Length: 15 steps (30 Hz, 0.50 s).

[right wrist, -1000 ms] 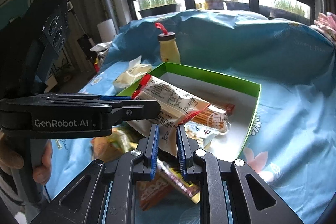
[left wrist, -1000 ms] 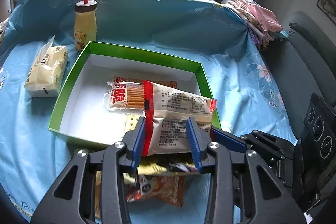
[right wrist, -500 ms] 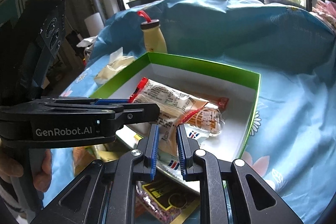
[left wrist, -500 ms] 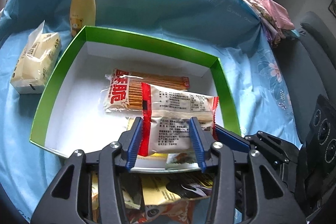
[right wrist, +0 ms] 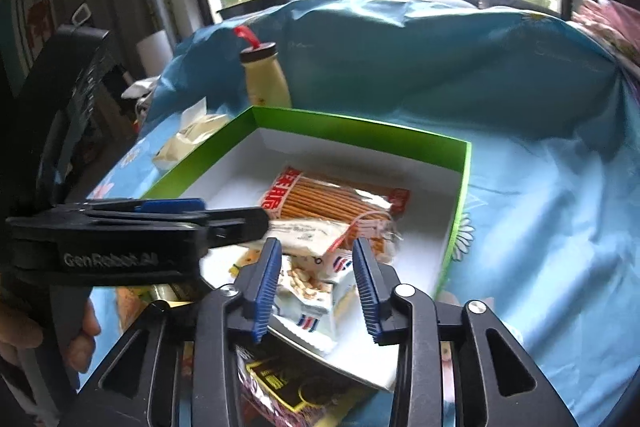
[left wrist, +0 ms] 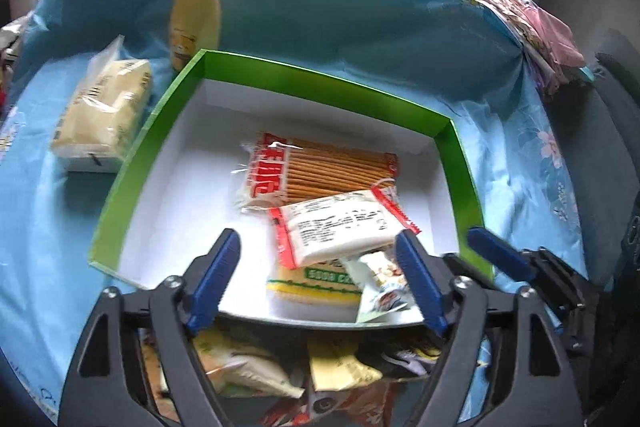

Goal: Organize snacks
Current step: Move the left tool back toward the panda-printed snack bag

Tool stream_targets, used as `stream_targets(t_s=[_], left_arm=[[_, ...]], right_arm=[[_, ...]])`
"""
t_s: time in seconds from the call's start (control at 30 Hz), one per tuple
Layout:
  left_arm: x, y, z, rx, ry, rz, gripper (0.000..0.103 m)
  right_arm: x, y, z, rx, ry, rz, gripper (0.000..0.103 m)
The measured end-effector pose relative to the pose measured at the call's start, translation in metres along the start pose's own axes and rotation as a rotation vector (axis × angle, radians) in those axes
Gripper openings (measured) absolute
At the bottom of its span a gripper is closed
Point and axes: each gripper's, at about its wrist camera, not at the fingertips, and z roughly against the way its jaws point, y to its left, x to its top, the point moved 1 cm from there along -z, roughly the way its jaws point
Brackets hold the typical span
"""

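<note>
A green box with a white inside holds a biscuit-stick packet. A white packet with red ends lies loose on other packets near the box's front. My left gripper is open above the box's front, with the white packet just ahead of its fingers. My right gripper is open and empty, just behind the white packet. More snack packets lie on the cloth in front of the box.
A yellow bottle with a red loop stands behind the box. A tissue pack lies to its left. A blue flowered cloth covers the table. Folded pink fabric lies at the far right.
Both grippers have opened and let go of the white packet, which now lies in the box. Both cameras have moved closer over the box.
</note>
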Motion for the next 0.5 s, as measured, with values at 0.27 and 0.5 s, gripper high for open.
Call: stream_targets(t_s=[0.27, 0.5], left_arm=[[-0.022, -0.004, 0.037, 0.065, -0.077, -0.044, 0.088], [-0.049, -0.011, 0.066, 0.103, -0.117, -0.079, 0.088]], right_arm=[[-0.015, -0.002, 0.045, 0.028, -0.048, -0.036, 0.051], [-0.038, 0.006, 0.075, 0.079, -0.078, -0.068, 0.052]])
